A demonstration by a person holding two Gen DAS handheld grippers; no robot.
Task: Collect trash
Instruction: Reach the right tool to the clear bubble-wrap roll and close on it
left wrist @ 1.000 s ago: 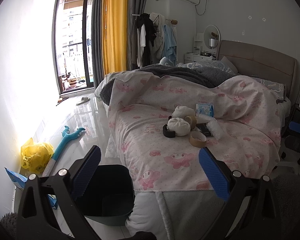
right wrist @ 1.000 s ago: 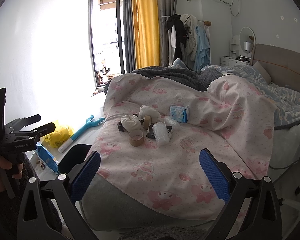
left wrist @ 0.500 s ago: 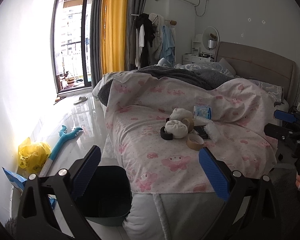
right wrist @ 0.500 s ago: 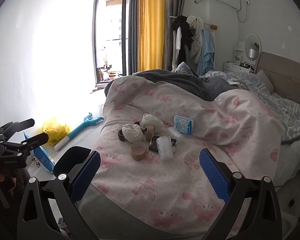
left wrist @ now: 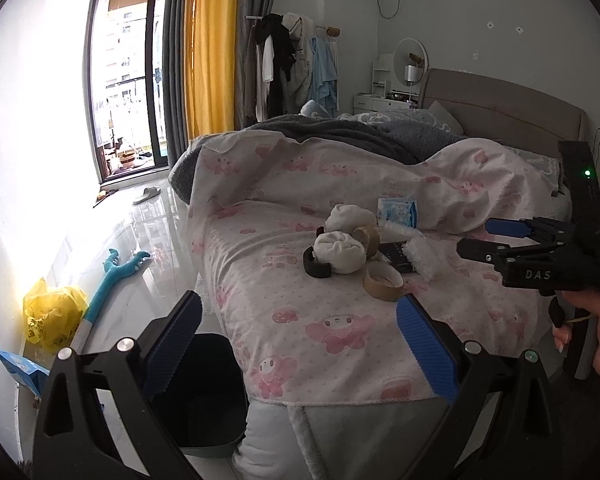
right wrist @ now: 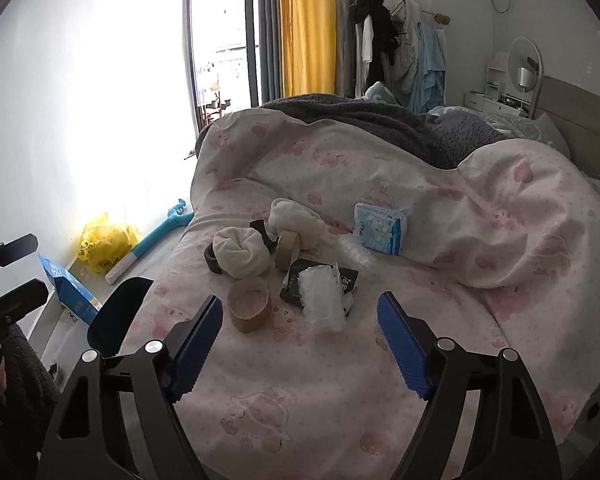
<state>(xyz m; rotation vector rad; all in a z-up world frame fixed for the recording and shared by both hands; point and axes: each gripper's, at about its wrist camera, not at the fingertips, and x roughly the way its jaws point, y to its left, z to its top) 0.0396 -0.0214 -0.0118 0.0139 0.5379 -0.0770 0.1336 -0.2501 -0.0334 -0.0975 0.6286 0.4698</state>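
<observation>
A heap of items lies on the pink bedspread (right wrist: 340, 400): two white balled cloths (right wrist: 241, 252), brown tape rolls (right wrist: 249, 305), a dark tape roll (left wrist: 317, 267), a clear plastic wrap (right wrist: 322, 294) on a black packet (right wrist: 346, 278), and a blue tissue pack (right wrist: 380, 229). My right gripper (right wrist: 300, 340) is open and empty just short of the tape roll and the wrap; it also shows in the left wrist view (left wrist: 476, 236). My left gripper (left wrist: 298, 336) is open and empty above the bed's corner, and shows in the right wrist view (right wrist: 24, 268). A dark bin (left wrist: 204, 392) stands on the floor beside the bed.
On the floor by the wall lie a yellow bag (left wrist: 54, 316), a blue carton (right wrist: 68, 290) and a teal toy stick (left wrist: 112, 276). A grey blanket (left wrist: 340, 132), a headboard (left wrist: 500, 100), hung clothes (left wrist: 288, 64) and a window (left wrist: 128, 80) lie beyond.
The right gripper has moved forward and down over the bed, close to the heap. The left view has shifted slightly, and the right gripper now reaches in at its right side.
</observation>
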